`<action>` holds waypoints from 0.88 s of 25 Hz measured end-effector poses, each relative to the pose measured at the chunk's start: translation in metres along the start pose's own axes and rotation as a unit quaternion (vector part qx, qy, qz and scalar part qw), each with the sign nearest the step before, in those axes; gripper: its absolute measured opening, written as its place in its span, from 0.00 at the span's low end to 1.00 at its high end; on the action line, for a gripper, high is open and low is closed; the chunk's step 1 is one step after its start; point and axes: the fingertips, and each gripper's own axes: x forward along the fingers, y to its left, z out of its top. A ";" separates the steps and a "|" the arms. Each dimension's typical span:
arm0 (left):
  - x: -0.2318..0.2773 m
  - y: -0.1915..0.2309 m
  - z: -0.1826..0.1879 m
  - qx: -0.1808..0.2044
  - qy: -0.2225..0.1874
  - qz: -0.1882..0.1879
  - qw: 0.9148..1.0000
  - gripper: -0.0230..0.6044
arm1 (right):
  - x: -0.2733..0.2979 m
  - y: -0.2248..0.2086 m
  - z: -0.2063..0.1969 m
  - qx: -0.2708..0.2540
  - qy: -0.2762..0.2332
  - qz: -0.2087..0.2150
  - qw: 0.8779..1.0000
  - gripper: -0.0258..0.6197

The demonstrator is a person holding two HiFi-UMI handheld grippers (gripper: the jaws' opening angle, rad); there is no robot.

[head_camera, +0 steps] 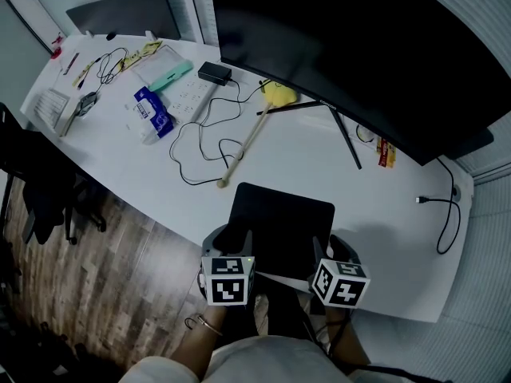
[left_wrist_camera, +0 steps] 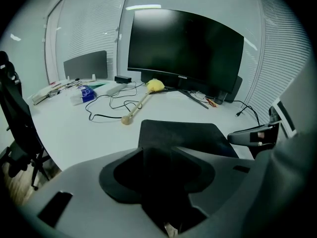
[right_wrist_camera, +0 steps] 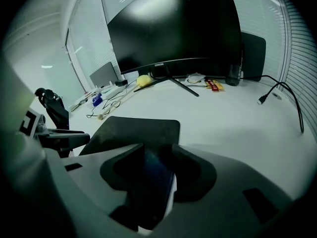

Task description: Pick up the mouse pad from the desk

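Monitor (head_camera: 343, 46) at the back of the desk (head_camera: 383, 206). Pad (head_camera: 279, 226) lies at the desk's near edge, in front of me. Left gripper (head_camera: 239, 244) and right gripper (head_camera: 323, 251) are side by side, pointing forward, each clamped on the pad's near edge at a corner.

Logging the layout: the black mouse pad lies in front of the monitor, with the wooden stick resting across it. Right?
No: the wooden stick lies on the desk apart from the mouse pad, the head view shows; the pad is in front of the monitor.
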 end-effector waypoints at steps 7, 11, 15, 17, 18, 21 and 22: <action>0.005 0.004 -0.005 0.004 0.025 0.002 1.000 0.34 | 0.006 -0.005 -0.005 -0.013 0.012 -0.006 1.000 0.33; 0.009 0.007 -0.008 0.003 0.033 0.007 0.999 0.34 | 0.010 -0.007 -0.006 -0.019 0.014 -0.010 1.000 0.33; 0.012 0.010 -0.008 -0.005 0.039 0.011 0.999 0.34 | 0.014 -0.009 -0.009 -0.019 0.021 -0.013 1.000 0.33; 0.013 0.011 -0.008 -0.007 0.040 0.011 0.999 0.34 | 0.016 -0.010 -0.009 -0.020 0.023 -0.014 0.999 0.33; 0.014 0.011 -0.008 -0.009 0.041 0.011 0.999 0.34 | 0.016 -0.010 -0.009 -0.020 0.024 -0.014 0.999 0.33; 0.015 0.014 -0.010 -0.014 0.048 0.014 0.999 0.34 | 0.017 -0.010 -0.009 -0.023 0.027 -0.015 0.999 0.33; 0.015 0.015 -0.011 -0.016 0.051 0.015 0.998 0.34 | 0.017 -0.010 -0.010 -0.025 0.028 -0.016 0.999 0.33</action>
